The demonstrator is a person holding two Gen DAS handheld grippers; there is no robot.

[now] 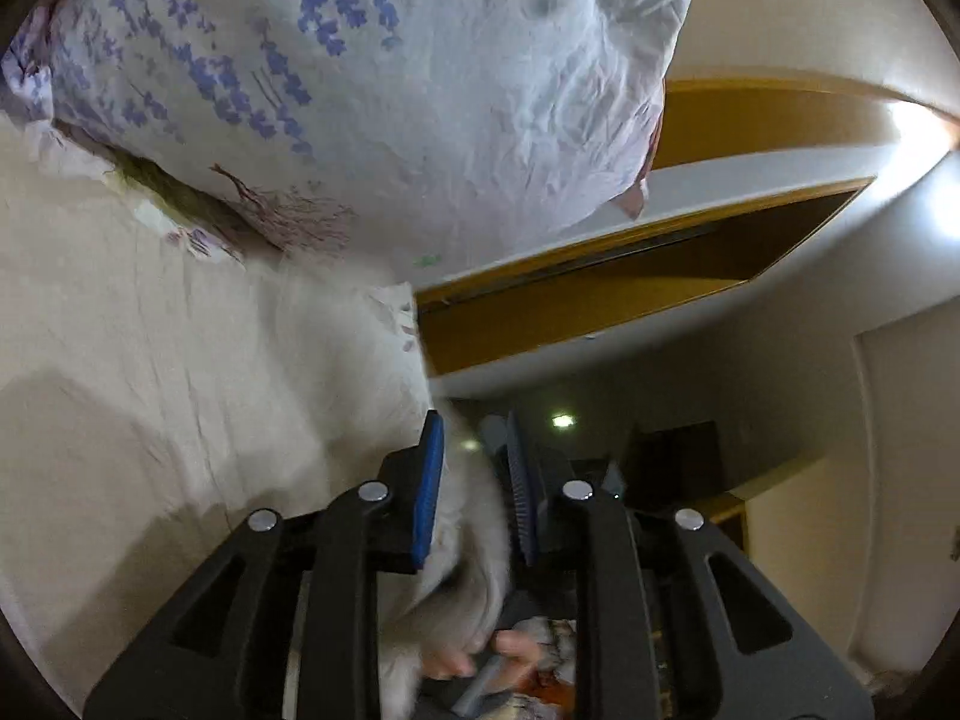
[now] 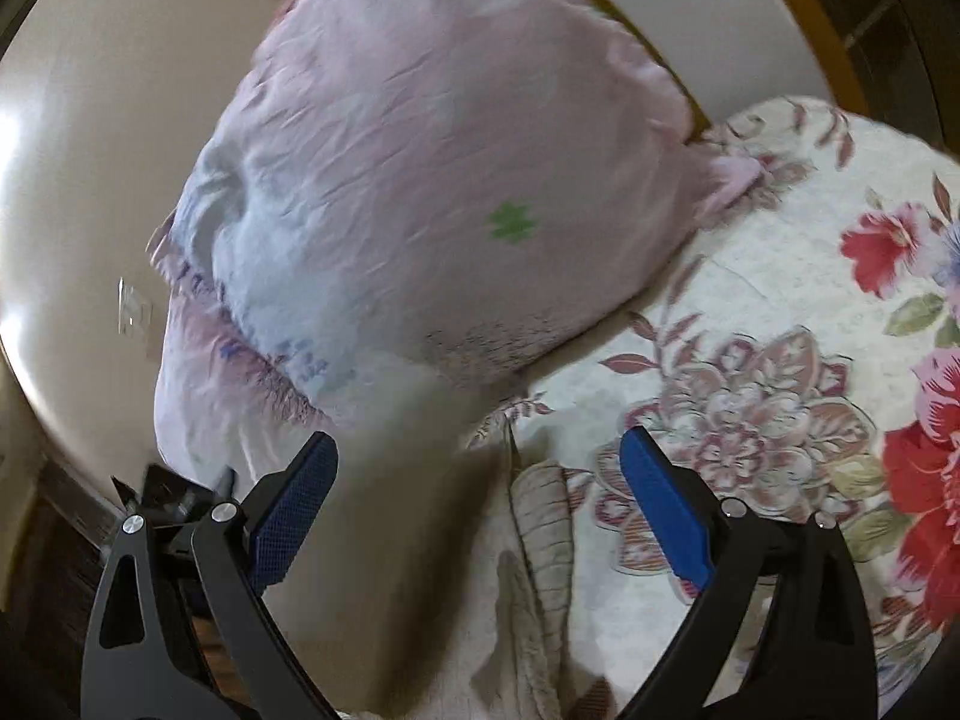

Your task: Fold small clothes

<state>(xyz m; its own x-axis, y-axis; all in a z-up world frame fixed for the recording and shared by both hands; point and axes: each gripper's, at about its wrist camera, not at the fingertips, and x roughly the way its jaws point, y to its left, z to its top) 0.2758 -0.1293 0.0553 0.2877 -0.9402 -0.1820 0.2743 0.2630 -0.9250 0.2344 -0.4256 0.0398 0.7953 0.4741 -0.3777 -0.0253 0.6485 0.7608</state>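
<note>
In the left wrist view a white fluffy garment (image 1: 462, 540) hangs between the blue pads of my left gripper (image 1: 477, 486), which is shut on it and holds it up in the air. More of the pale cloth (image 1: 180, 372) spreads to the left. In the right wrist view my right gripper (image 2: 480, 510) is wide open and empty, just above a smooth beige cloth (image 2: 390, 528) that lies on the floral bedspread (image 2: 750, 360). Motion blur softens both views.
A large pink-white pillow with a lavender print (image 2: 432, 180) lies on the bed ahead of the right gripper and fills the top of the left wrist view (image 1: 360, 90). A yellow wooden bed frame (image 1: 600, 276) and cream walls lie beyond.
</note>
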